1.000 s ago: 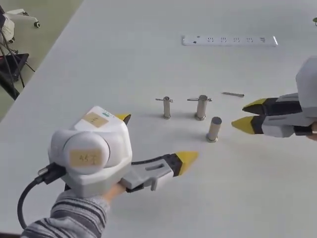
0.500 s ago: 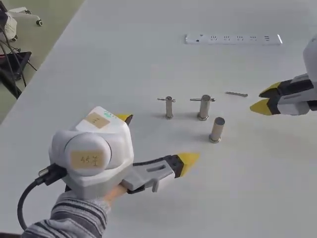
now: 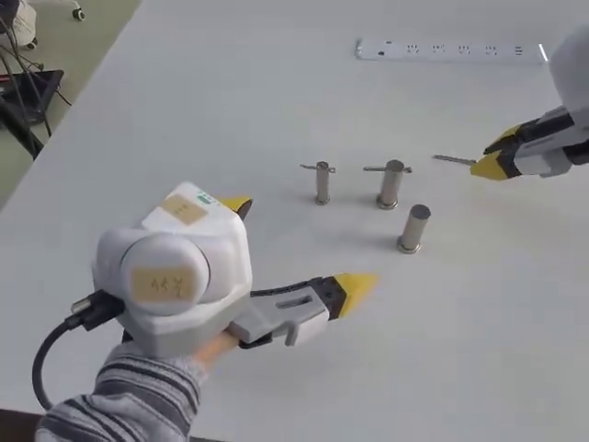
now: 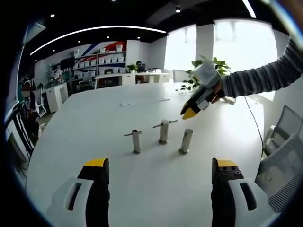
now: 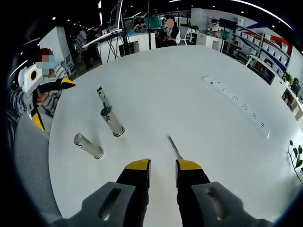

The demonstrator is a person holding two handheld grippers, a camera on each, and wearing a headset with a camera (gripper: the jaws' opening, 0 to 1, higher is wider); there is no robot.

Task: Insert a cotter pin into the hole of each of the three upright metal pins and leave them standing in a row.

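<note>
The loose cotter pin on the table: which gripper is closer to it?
Right. The right gripper sits just short of the loose cotter pin; the left gripper is far off, on the other side of the upright pins.

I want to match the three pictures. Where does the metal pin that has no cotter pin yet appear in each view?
Head view: the bare metal pin stands right of centre, below the other two pins.
Left gripper view: bare metal pin near the centre, rightmost of the three.
Right gripper view: bare metal pin at lower left, looking tilted.
Shared landmark: the neighbouring fitted pin, with its cotter pin across the top.
</note>
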